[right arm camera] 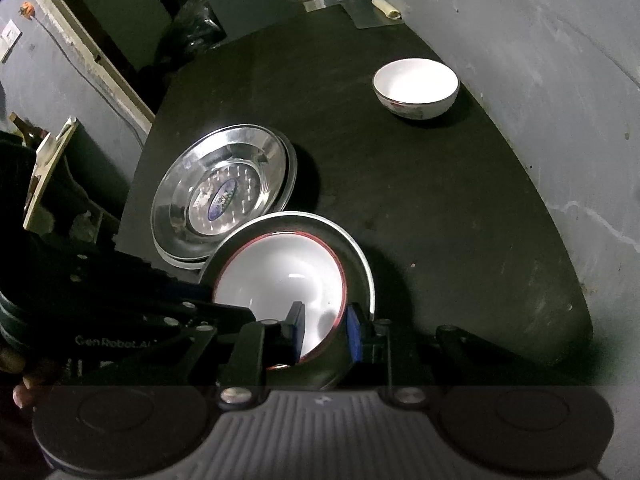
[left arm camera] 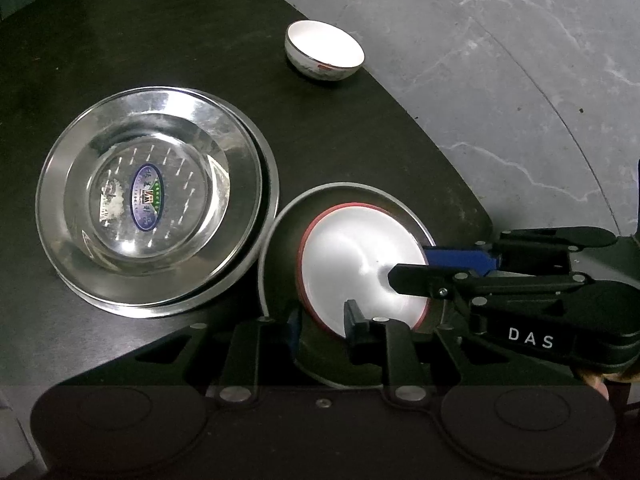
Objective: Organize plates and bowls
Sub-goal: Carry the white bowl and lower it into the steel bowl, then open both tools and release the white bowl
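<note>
A white bowl with a red rim (left arm camera: 352,264) (right arm camera: 280,276) sits tilted inside a steel plate (left arm camera: 280,236) (right arm camera: 362,264) at the near edge of the black table (left arm camera: 160,60). My right gripper (left arm camera: 416,266) (right arm camera: 325,322) is shut on the bowl's rim, one pad inside and one outside. My left gripper (left arm camera: 324,318) straddles the same rim at another spot, with a gap showing on both sides, so it is open. A stack of steel plates (left arm camera: 148,204) (right arm camera: 224,200) lies to the left. A smaller white bowl (left arm camera: 324,54) (right arm camera: 416,88) stands farther back.
The table's curved right edge drops to a grey marbled floor (left arm camera: 520,80). A rolled paper (right arm camera: 386,7) lies on a sheet at the far end. Dark clutter and a wooden board (right arm camera: 48,168) stand off the table's left side.
</note>
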Demonstrator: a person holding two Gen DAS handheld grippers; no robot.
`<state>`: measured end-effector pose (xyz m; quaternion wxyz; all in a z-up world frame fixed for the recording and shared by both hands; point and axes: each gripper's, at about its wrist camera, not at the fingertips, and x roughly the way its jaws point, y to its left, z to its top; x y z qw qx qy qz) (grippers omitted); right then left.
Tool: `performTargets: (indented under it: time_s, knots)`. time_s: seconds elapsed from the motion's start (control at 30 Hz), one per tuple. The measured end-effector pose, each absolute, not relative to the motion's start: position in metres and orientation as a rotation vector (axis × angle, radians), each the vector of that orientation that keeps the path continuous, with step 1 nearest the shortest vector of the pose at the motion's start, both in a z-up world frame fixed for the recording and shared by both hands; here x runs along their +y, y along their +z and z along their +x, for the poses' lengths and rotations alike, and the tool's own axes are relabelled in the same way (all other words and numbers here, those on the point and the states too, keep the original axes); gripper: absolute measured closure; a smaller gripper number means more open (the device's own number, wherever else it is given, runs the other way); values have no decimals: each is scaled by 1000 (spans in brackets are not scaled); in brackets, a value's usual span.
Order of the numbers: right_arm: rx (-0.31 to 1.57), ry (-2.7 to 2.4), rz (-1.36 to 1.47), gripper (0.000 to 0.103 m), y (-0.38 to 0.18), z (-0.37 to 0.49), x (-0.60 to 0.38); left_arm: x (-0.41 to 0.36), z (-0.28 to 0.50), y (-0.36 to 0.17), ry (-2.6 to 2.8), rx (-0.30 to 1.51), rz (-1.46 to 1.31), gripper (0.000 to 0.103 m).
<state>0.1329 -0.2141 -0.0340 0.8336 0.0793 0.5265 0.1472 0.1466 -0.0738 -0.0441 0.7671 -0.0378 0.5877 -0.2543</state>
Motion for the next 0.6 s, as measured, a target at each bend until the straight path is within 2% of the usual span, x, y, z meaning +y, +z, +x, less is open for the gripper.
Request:
performTargets:
  time_s: [0.43,0.6]
  knots:
    - [1108,333,145,77,-32,135,-216,-72,146,-39,-559,1278,-74,66]
    - [1054,334,115,73,-20,132,-217,-66,147,-24,-559,1234,-77,51]
